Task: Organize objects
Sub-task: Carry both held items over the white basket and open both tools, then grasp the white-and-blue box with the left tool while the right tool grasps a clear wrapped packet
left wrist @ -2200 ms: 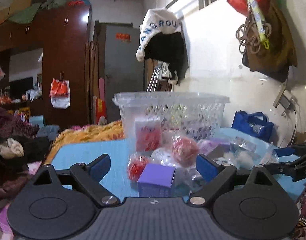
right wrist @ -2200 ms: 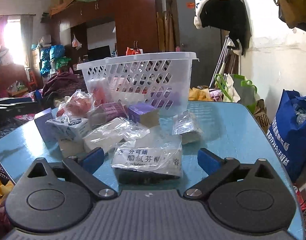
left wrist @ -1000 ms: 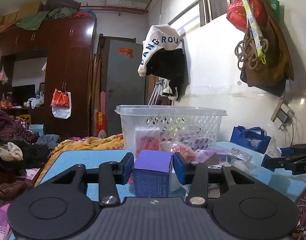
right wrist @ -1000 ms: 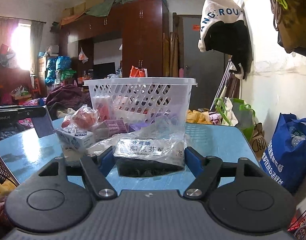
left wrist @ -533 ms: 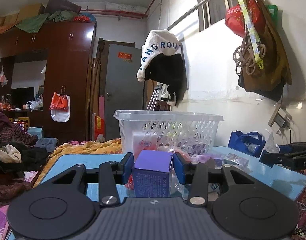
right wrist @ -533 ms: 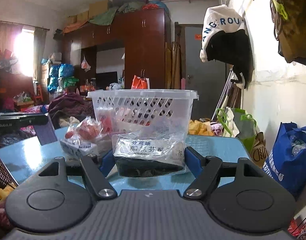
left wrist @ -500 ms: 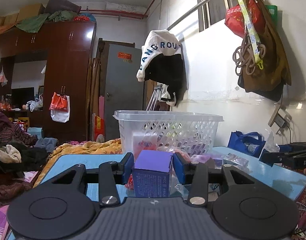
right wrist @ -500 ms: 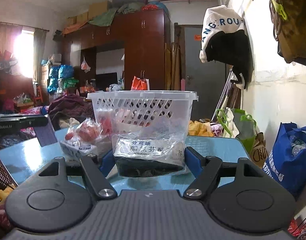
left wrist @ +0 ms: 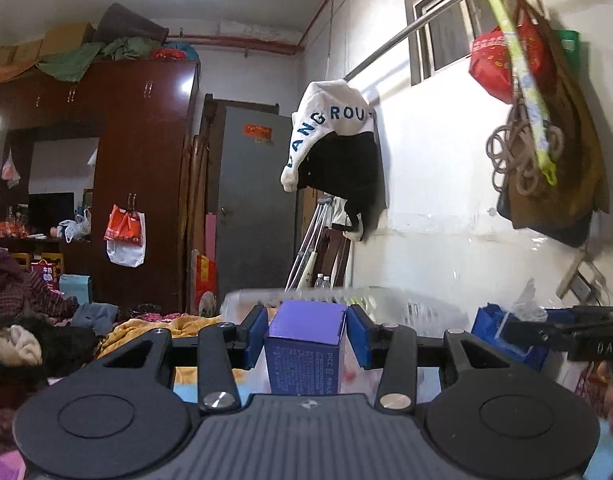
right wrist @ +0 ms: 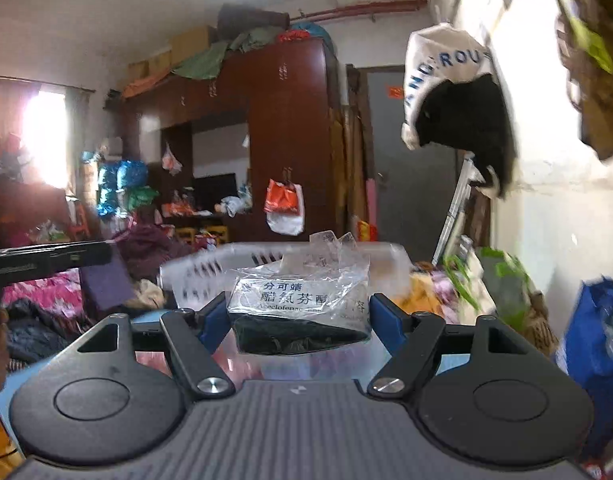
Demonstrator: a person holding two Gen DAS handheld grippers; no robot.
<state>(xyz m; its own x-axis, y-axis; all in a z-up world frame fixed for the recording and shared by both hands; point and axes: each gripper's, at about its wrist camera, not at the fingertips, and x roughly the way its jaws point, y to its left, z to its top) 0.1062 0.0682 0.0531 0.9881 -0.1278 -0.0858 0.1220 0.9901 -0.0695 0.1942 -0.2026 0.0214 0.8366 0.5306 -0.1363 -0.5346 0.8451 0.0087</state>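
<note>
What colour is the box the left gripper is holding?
Purple top, blue printed front: the box is clearest in the left wrist view, clamped in the left gripper.

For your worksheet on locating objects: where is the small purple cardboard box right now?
In the left wrist view, the purple cardboard box sits centre frame, clamped in the left gripper, just before the white plastic basket.

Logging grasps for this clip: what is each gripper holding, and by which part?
Left gripper clamps the purple box by its two side faces, near the top. Right gripper holds the bagged medicine pack by its two ends.
</note>
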